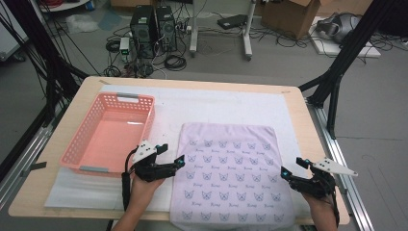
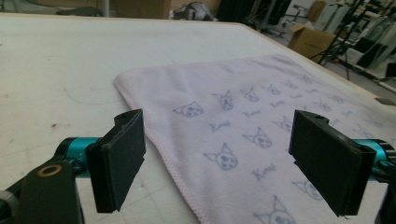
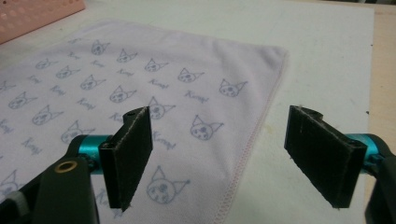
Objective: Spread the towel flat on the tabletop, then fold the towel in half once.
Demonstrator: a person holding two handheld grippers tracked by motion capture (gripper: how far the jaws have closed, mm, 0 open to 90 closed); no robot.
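Both tongs, left (image 1: 172,155) and right (image 1: 291,168), wide open, empty. Towel (image 1: 231,168) soft, light, limp; grip hemmed side edges.

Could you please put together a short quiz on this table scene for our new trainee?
1. True or false: the left gripper is clamped on the towel.
2. Which side of the towel is the basket on in the high view? A) left B) right C) on top of it
3. Fill in: the right gripper stands at the towel's ____ edge in the high view.

Key:
1. False; its jaws are open, with nothing pinched between them.
2. A.
3. right.
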